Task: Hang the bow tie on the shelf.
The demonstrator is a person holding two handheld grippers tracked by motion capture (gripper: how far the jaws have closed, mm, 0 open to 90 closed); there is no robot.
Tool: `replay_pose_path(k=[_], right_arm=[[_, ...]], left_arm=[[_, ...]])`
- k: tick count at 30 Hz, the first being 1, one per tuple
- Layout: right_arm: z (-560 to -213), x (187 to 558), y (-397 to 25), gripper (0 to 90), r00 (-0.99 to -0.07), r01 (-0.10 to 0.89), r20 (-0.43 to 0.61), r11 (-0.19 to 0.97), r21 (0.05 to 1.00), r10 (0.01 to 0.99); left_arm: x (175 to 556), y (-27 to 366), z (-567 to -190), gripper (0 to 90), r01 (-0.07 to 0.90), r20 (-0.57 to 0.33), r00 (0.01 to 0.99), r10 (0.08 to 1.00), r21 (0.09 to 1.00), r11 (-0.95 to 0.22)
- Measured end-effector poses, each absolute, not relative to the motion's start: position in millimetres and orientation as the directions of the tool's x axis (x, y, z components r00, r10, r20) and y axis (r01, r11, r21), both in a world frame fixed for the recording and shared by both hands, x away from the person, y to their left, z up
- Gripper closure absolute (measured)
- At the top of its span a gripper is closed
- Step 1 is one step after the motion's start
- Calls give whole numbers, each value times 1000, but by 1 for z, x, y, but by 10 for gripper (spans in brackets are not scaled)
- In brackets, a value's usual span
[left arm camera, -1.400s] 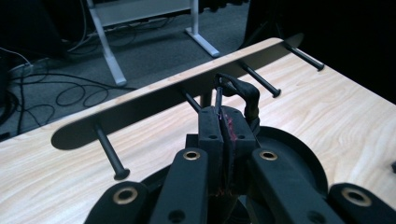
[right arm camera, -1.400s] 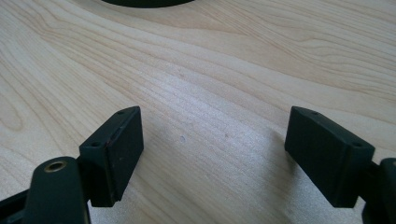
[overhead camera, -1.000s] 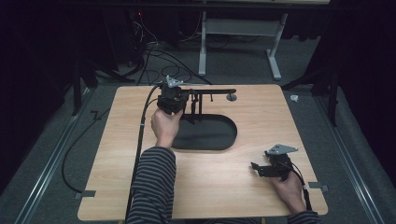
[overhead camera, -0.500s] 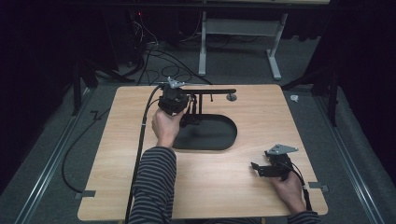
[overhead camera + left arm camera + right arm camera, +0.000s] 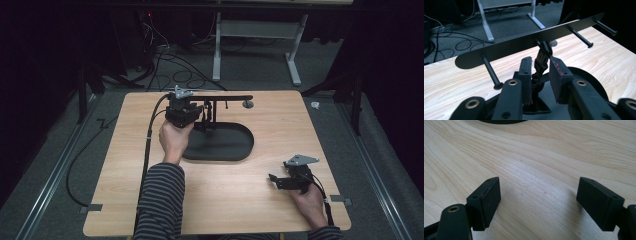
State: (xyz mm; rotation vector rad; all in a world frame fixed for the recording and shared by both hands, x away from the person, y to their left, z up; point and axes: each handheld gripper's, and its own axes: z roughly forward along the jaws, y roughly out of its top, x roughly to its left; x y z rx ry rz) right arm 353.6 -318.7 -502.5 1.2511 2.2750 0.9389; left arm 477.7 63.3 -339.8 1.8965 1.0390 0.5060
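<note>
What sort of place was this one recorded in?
Probably a lab or recording studio, not a home. A bare wooden table sits under dark surroundings, loose cables lie on the grey floor behind it, and a white desk frame stands beyond. On the table is a black stand.

One wooden table [image 5: 125,200] carries one black stand [image 5: 220,145] with an oval base, a single upright post [image 5: 543,56] and one flat crossbar [image 5: 524,43]. Three black pegs [image 5: 490,72] jut from that crossbar in the left gripper view. Two grippers are present, one left gripper [image 5: 540,80] and one right gripper [image 5: 537,202], each with two jaws.
</note>
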Motion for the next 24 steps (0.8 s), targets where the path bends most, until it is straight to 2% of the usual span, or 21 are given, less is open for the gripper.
replay_pose_path(k=[9,24], right_arm=[[-502,354,-319,206,-532,595,-8,380,709,847],[-503,354,-319,206,-535,590,-12,385,710,845]], left_arm=[[464,74,-339,633,457,-83,578,811,857,-237],[445,85,-335,557,446,-48,577,815,854,-266]])
